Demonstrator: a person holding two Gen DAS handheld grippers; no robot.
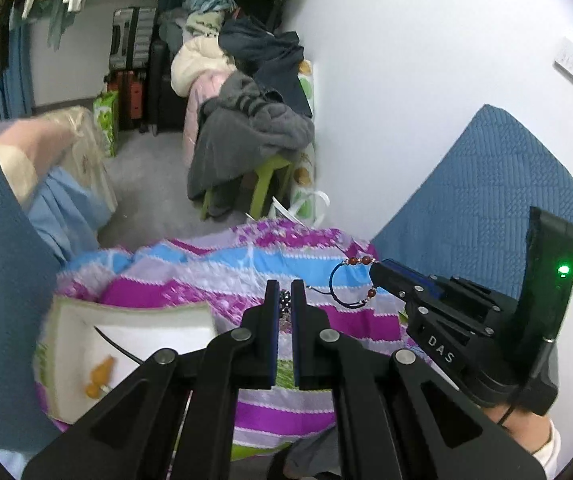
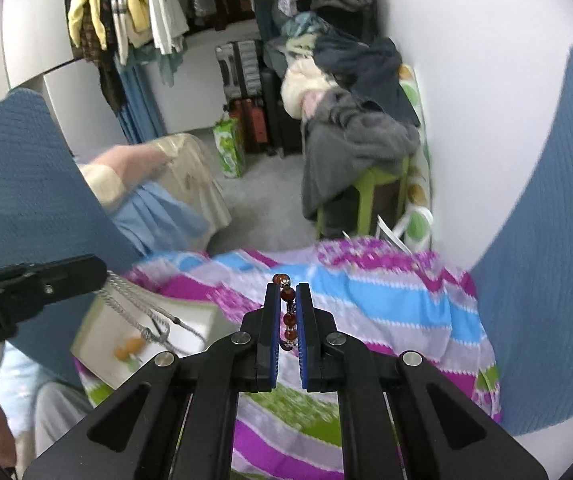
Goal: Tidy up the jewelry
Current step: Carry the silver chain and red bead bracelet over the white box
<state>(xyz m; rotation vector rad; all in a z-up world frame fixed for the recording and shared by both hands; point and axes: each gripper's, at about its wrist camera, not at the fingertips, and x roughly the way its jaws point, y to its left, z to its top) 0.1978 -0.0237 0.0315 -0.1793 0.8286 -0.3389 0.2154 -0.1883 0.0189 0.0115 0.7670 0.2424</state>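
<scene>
My left gripper [image 1: 285,286] is shut on a silver chain [image 1: 285,309] that shows in the narrow gap between its blue pads. From the right wrist view, that gripper [image 2: 102,274] holds the chain [image 2: 142,312] dangling over a white tray [image 2: 102,340]. My right gripper [image 2: 288,288] is shut on a red-beaded bracelet [image 2: 289,320] with a dark cord. In the left wrist view the right gripper [image 1: 376,270] sits to the right, with the bracelet [image 1: 360,261] and its cord loop hanging from its tip. The tray [image 1: 158,328] holds a small orange piece [image 1: 100,372].
A striped purple, blue and green quilt [image 1: 226,276] lies under both grippers. Blue quilted cushions [image 1: 478,208] flank it on both sides. Beyond are a green stool piled with grey clothes [image 1: 246,136], suitcases, a white wall and hanging clothes.
</scene>
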